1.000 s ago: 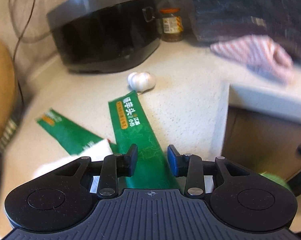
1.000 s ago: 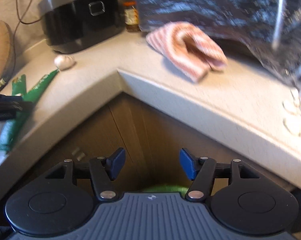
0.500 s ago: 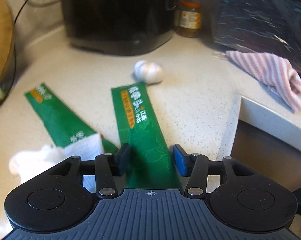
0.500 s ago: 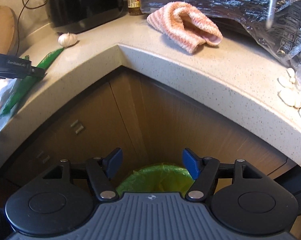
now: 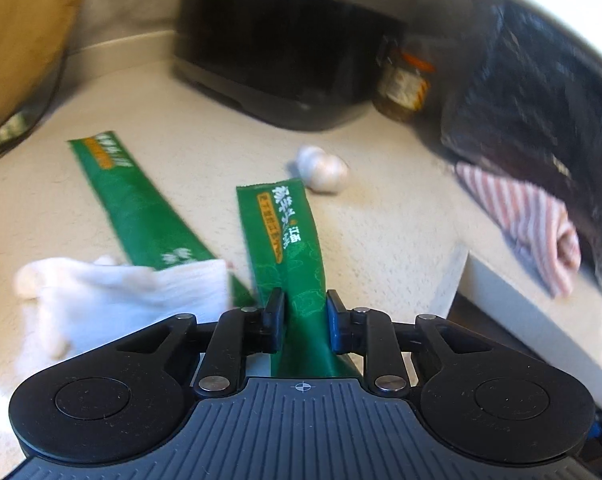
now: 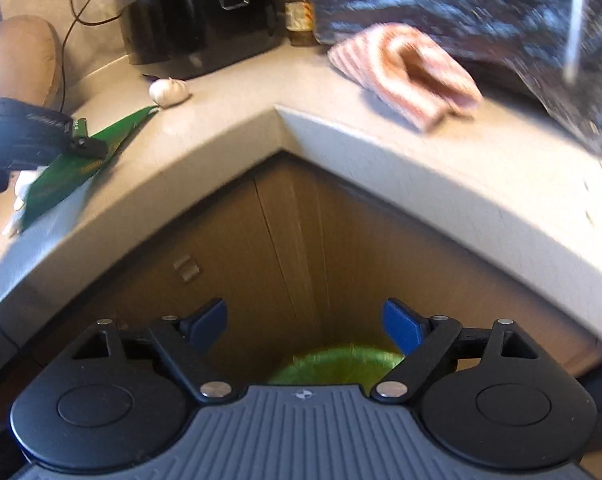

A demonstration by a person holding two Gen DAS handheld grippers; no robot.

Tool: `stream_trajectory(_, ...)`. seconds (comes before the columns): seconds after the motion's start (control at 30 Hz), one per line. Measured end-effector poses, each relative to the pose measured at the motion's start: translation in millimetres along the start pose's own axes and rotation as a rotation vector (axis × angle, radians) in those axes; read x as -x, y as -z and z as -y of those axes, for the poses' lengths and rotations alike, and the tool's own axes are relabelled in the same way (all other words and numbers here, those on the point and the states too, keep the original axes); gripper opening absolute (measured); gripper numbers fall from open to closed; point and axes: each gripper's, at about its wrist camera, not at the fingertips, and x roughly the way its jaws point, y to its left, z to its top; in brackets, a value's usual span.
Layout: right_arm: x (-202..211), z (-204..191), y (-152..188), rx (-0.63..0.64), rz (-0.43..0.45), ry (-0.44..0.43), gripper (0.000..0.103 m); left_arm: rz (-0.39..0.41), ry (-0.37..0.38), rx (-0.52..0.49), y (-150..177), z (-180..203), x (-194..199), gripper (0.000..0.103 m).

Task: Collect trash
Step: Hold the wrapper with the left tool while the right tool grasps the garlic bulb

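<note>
My left gripper (image 5: 301,312) is shut on the near end of a long green wrapper (image 5: 287,240) that lies on the beige counter (image 5: 381,240). A second green wrapper (image 5: 133,200) lies to its left, its near end under a crumpled white tissue (image 5: 121,300). In the right wrist view the left gripper (image 6: 29,132) shows at the far left on the green wrapper (image 6: 81,160). My right gripper (image 6: 305,320) is open and empty, off the counter, above a bin with a green bag (image 6: 341,364) on the floor.
A garlic bulb (image 5: 321,168) lies beyond the wrapper. A black rice cooker (image 5: 293,40), a jar (image 5: 405,84), a striped cloth (image 5: 533,216) and a dark plastic bag (image 5: 541,100) stand at the back and right. Wooden cabinet doors (image 6: 281,248) sit under the counter corner.
The left fingers have closed onto the green wrapper, from open around it. The right gripper has stayed open and shifted a little above the bin.
</note>
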Motion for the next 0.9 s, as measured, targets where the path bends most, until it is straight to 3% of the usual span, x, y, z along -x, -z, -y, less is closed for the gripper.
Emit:
stream_trajectory(0.17,-10,-33,-64,0.09,0.122,-0.065,0.086,0.073,0.013,0.022,2,-22,36,0.024)
stream_trajectory(0.27,-30,-60,-109,0.137,0.159,-0.112,0.086,0.068,-0.002,0.061,3,-40,48,0.024)
stream_trajectory(0.4,-75,-96,-163,0.171,0.146,-0.164,0.086,0.03,-0.103,0.107,4,-56,58,0.024)
stream_trajectory(0.6,-151,-145,-204,0.231,0.084,-0.085,0.085,0.025,-0.058,0.133,3,-75,68,0.024)
stream_trajectory(0.73,-175,-151,-208,0.216,0.044,-0.04,0.077,0.04,-0.042,0.143,3,-82,73,0.024)
stream_trajectory(0.8,-181,-149,-210,0.184,0.021,-0.043,0.068,0.042,-0.031,0.153,4,-85,74,0.024)
stream_trajectory(0.83,-182,-146,-210,0.169,0.006,-0.053,0.053,0.041,-0.028,0.157,4,-86,74,0.024)
stream_trajectory(0.9,-182,-146,-211,0.16,-0.02,-0.076,0.051,0.041,-0.021,0.157,3,-87,74,0.024)
